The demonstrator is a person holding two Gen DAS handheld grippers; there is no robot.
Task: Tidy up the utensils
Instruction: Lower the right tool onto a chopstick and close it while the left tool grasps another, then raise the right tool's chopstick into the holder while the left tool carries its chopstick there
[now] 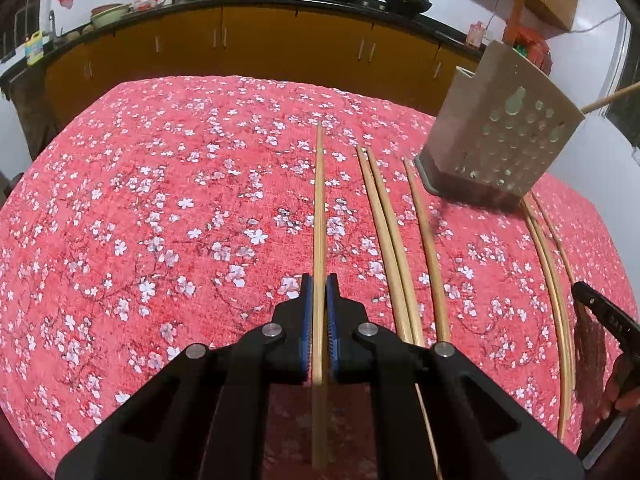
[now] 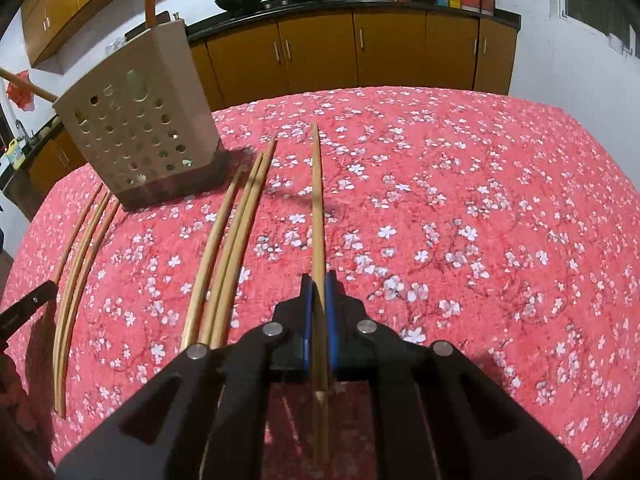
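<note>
A chopstick (image 1: pixel 319 216) is clamped in the left gripper (image 1: pixel 319 284), another chopstick (image 2: pixel 318 216) in the right gripper (image 2: pixel 319 280). Both are judged light, stiff and slippery, best gripped near the thick end. Loose chopsticks (image 1: pixel 384 232) are noted short of the perforated holder (image 1: pixel 496 128)

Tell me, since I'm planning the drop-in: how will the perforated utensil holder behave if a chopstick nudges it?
The utensil holder looks like thin, hole-riddled plastic, so probably light. It is tall on a small base, likely to slide or tip on the soft tablecloth. Long handles leaning out may raise its balance.
</note>
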